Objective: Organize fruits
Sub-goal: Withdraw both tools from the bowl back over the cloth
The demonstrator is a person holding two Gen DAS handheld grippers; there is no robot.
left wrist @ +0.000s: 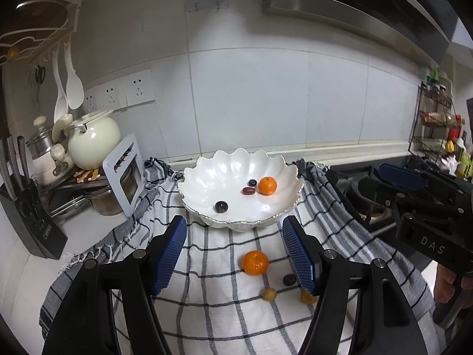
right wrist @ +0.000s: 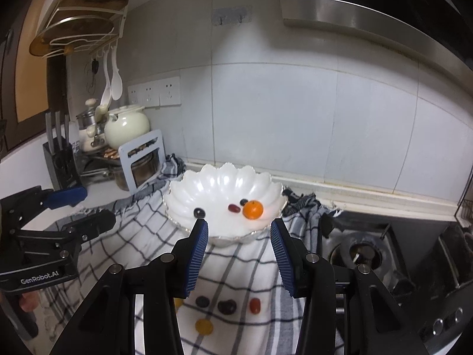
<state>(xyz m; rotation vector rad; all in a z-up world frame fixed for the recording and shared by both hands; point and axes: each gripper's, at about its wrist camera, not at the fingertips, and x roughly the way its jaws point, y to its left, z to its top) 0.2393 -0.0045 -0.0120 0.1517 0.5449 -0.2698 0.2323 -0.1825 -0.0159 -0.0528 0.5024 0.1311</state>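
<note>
- A checked cloth (left wrist: 207,254) covers our kitchen desk; the scalloped bowl (left wrist: 207,174) at frame centre collects fruit.
- Our left tool (left wrist: 233,254) stands apart and empty, framing the loose tangerine (left wrist: 255,262).
- Our right tool (right wrist: 239,257) is likewise apart, empty.

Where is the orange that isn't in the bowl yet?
In the left wrist view, the loose orange sits on the checked cloth, just in front of the white bowl, between the left gripper's open fingers.
</note>
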